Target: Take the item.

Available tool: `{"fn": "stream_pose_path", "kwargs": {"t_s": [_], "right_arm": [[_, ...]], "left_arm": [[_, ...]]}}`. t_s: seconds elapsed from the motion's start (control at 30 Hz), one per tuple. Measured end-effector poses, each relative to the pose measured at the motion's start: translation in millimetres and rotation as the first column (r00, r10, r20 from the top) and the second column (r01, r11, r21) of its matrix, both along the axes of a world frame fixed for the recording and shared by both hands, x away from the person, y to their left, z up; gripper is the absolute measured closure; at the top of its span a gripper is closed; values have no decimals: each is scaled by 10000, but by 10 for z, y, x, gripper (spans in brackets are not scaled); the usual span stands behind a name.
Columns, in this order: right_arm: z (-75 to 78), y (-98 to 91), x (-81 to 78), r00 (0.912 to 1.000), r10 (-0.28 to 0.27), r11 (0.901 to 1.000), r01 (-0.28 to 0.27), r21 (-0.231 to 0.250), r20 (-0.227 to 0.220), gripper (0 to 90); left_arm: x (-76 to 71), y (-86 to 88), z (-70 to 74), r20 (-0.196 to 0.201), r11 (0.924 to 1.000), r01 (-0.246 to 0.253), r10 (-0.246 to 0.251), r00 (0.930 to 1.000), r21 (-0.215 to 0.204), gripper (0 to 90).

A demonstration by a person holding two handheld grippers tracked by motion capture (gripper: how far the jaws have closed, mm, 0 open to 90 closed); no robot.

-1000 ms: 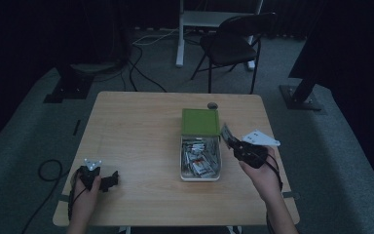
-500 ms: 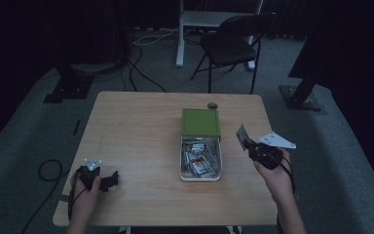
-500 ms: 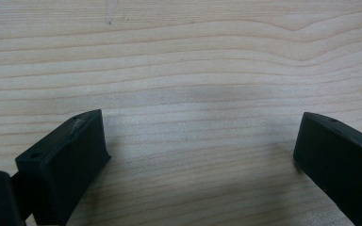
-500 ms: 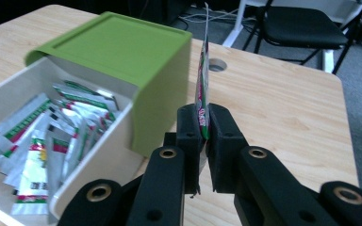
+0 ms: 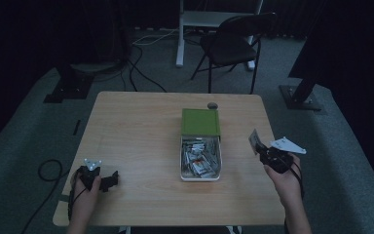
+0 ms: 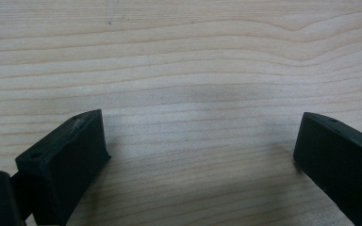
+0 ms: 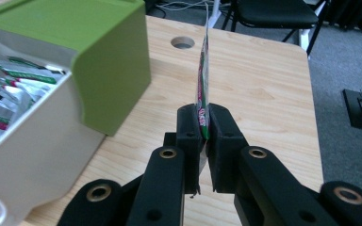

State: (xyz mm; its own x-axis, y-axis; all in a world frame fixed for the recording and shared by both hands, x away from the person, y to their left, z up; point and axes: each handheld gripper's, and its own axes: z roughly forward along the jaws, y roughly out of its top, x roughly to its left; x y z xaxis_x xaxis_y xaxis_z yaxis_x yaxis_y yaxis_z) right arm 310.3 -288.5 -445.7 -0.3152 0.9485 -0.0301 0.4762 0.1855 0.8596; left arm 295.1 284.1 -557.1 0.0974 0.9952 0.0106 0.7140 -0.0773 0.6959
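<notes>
The right gripper [image 7: 202,125] pinches a thin packet [image 7: 202,70] upright between its closed fingers, just right of the box [image 5: 200,151] of packets. The left gripper [image 6: 200,155] rests with fingers spread wide over bare desk [image 6: 193,61].

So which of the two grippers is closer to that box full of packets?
The right. The right gripper hangs just off the box's right side, shut on a packet. The left gripper sits open near the table's front left corner, much farther off.
</notes>
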Motion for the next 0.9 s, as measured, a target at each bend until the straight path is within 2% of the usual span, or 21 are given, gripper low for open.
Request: {"fn": "stream_pose_path", "kwargs": {"t_s": [0.43, 0.83, 0.9], "right_arm": [[-269, -243, -18, 9970, -668, 9977, 663, -150, -380, 843], [-582, -340, 13, 9917, -1052, 9937, 1020, -456, -742, 843], [-630, -342, 23, 9902, -1156, 9918, 1107, -642, -781, 843]], "left_arm": [[0, 0, 0, 0, 10000, 0, 0, 10000, 1, 38], [0, 0, 0, -1, 10000, 0, 0, 10000, 0, 38], [0, 0, 0, 0, 10000, -1, 1, 10000, 0, 39]]}}
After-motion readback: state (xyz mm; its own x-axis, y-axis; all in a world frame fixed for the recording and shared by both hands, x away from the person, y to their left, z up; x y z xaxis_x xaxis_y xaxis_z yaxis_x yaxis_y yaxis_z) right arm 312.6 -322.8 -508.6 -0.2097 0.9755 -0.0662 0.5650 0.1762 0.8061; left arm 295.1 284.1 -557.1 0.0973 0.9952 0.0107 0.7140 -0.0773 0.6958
